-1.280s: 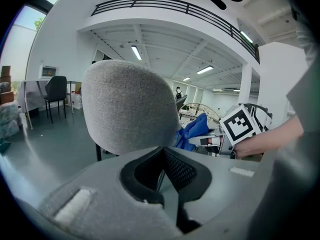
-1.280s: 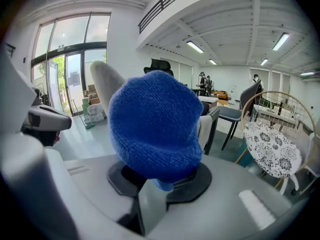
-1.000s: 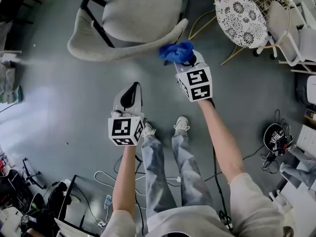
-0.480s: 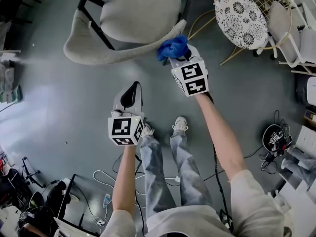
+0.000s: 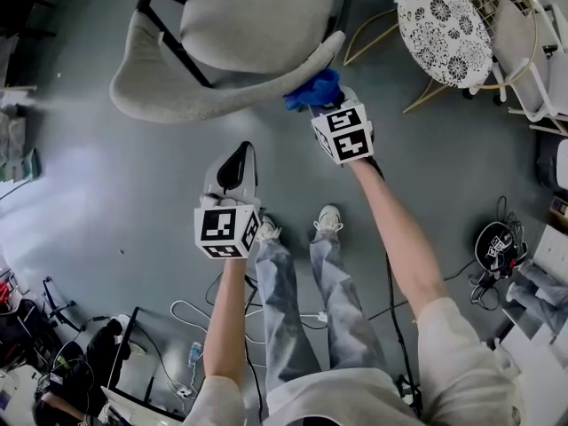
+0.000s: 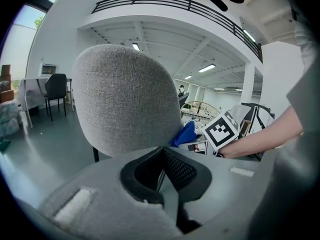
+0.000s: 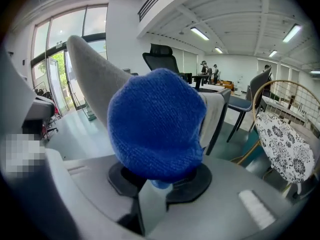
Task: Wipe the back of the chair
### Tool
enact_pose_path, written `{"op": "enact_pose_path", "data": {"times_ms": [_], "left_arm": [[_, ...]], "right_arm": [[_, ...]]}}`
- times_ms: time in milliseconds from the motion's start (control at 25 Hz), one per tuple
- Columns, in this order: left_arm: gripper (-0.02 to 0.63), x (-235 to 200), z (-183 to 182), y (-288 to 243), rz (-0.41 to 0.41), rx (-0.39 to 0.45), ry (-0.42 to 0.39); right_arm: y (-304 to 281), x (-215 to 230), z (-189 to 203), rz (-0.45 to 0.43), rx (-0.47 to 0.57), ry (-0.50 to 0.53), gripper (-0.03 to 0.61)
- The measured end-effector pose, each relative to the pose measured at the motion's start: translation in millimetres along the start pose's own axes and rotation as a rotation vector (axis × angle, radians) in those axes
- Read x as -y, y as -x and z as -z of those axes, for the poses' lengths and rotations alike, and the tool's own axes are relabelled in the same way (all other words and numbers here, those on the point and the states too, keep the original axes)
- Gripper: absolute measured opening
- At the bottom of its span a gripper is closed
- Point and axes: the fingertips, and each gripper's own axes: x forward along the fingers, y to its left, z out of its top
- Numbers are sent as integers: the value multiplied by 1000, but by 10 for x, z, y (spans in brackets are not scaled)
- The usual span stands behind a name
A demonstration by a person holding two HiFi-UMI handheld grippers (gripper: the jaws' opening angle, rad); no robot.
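Note:
The grey fabric chair shows in the head view with its curved back (image 5: 177, 96) turned toward me and its seat (image 5: 257, 20) beyond. A blue cloth (image 5: 315, 89) presses against the right end of that back, and my right gripper (image 5: 323, 105) is shut on it. In the right gripper view the cloth (image 7: 155, 124) fills the middle and hides the jaws, with the chair back (image 7: 92, 79) just left of it. My left gripper (image 5: 233, 169) hangs lower, apart from the chair, shut and holding nothing. In its own view the chair back (image 6: 125, 99) looms ahead of the left gripper (image 6: 161, 159), with the cloth (image 6: 185, 134) at its right edge.
A gold wire chair with a patterned cushion (image 5: 444, 25) stands to the right of the grey chair. A white chair (image 5: 532, 51) is at the far right. Cables and gear (image 5: 493, 247) lie on the floor at right, and more clutter (image 5: 80, 362) at lower left.
My right gripper has carried the blue cloth a little farther up along the right end of the chair back. The left gripper has stayed where it was.

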Motion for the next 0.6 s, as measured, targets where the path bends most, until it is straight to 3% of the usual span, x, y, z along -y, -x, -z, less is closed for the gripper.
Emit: {"op": "enact_pose_path", "data": {"times_ms": [600], "left_arm": [[4, -168, 1, -29, -11, -9, 10]], "right_arm": [[-518, 43, 517, -7, -174, -34, 87]]}}
